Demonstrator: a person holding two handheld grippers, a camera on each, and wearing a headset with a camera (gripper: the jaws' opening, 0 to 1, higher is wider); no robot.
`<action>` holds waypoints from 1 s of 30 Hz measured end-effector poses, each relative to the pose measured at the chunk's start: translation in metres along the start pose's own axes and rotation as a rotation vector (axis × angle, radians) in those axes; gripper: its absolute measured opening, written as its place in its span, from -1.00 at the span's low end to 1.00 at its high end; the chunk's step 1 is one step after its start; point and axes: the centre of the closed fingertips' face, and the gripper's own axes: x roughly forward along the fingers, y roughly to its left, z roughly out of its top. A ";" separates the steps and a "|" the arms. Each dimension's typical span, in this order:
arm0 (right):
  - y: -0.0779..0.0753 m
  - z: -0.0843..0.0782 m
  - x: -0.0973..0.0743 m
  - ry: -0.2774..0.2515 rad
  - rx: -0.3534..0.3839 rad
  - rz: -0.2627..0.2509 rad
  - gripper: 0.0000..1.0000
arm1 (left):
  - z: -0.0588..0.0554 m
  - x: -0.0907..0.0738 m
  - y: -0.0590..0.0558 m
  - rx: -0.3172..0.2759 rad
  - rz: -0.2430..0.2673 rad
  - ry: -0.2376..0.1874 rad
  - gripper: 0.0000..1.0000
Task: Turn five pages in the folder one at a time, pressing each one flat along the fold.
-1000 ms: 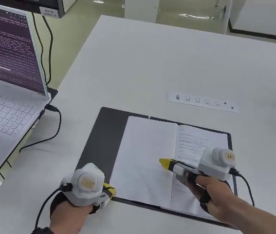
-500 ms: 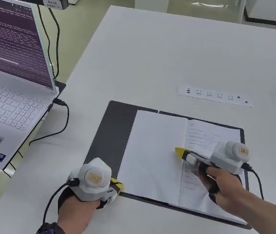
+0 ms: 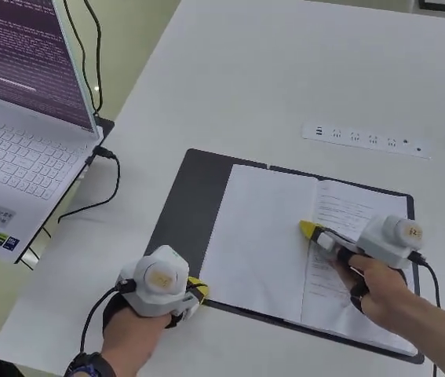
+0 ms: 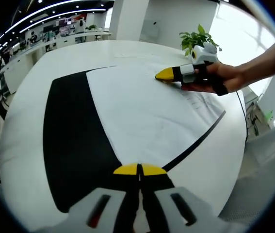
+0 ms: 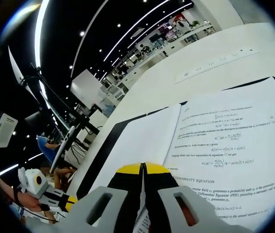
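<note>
On the worktop (image 3: 246, 78) an open folder (image 3: 179, 220) is laid. Both the right tongs (image 3: 309, 229) and left tongs (image 3: 198, 291) are pressed together. The fold (image 3: 304, 292) should be stroked firmly and evenly.

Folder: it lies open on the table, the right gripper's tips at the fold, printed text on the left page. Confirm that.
One detail is wrong. The folder lies open and the right gripper is at the fold, but the printed text is on the right page. The left page is blank, as the head view shows.
</note>
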 end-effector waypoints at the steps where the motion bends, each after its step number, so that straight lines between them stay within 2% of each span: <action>1: -0.001 0.001 0.001 -0.004 0.003 0.000 -1.00 | 0.000 0.000 0.000 0.000 0.000 0.000 -1.00; 10: 0.007 0.015 0.009 -0.048 0.015 -0.003 -1.00 | 0.000 0.002 0.001 -0.018 -0.006 -0.005 -1.00; 21: 0.001 0.037 0.027 -0.082 -0.010 -0.042 -1.00 | -0.001 0.002 0.001 -0.030 -0.016 -0.004 -1.00; 30: -0.008 0.052 0.037 -0.121 0.017 -0.059 -1.00 | 0.000 0.002 0.002 -0.029 -0.023 -0.007 -1.00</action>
